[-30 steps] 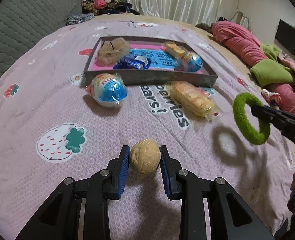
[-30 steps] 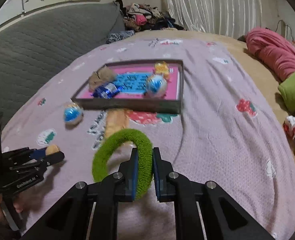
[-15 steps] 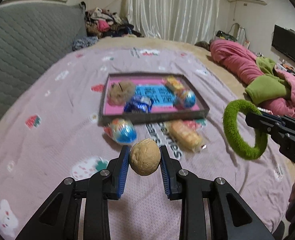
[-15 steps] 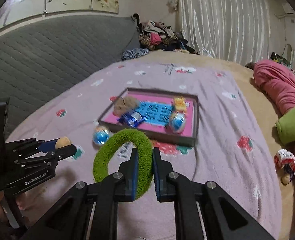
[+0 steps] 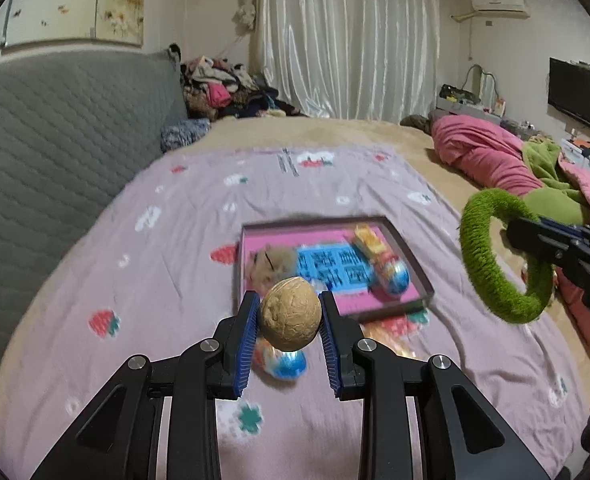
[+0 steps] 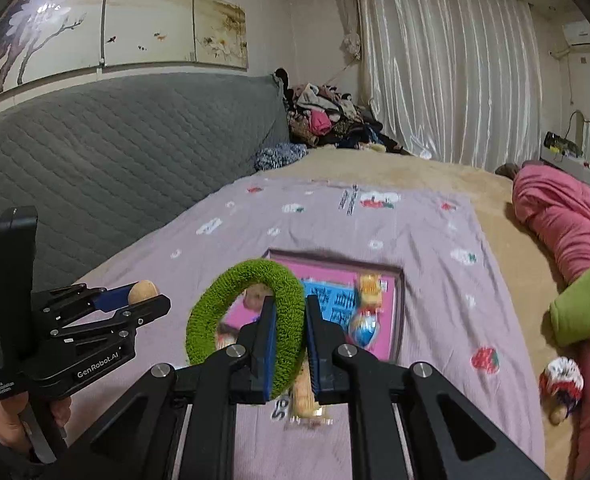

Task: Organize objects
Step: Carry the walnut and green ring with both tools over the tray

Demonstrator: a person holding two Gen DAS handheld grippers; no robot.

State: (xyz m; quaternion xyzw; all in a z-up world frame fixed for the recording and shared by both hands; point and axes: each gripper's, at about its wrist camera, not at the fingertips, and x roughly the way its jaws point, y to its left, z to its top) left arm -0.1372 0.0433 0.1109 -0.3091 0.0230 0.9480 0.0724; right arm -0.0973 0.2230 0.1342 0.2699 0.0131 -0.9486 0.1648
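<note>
Gripping a walnut between its blue fingers, the left gripper holds it in the air above the bed, in front of the pink tray. The right gripper is clamped tight on a green fuzzy ring, also held clear of the lilac bedspread.

Fuzzy green ring, rough matt walnut, glossy foil-wrapped egg.

White curtains hang at twelve o'clock, a TV at two, a clothes pile at eleven.
</note>
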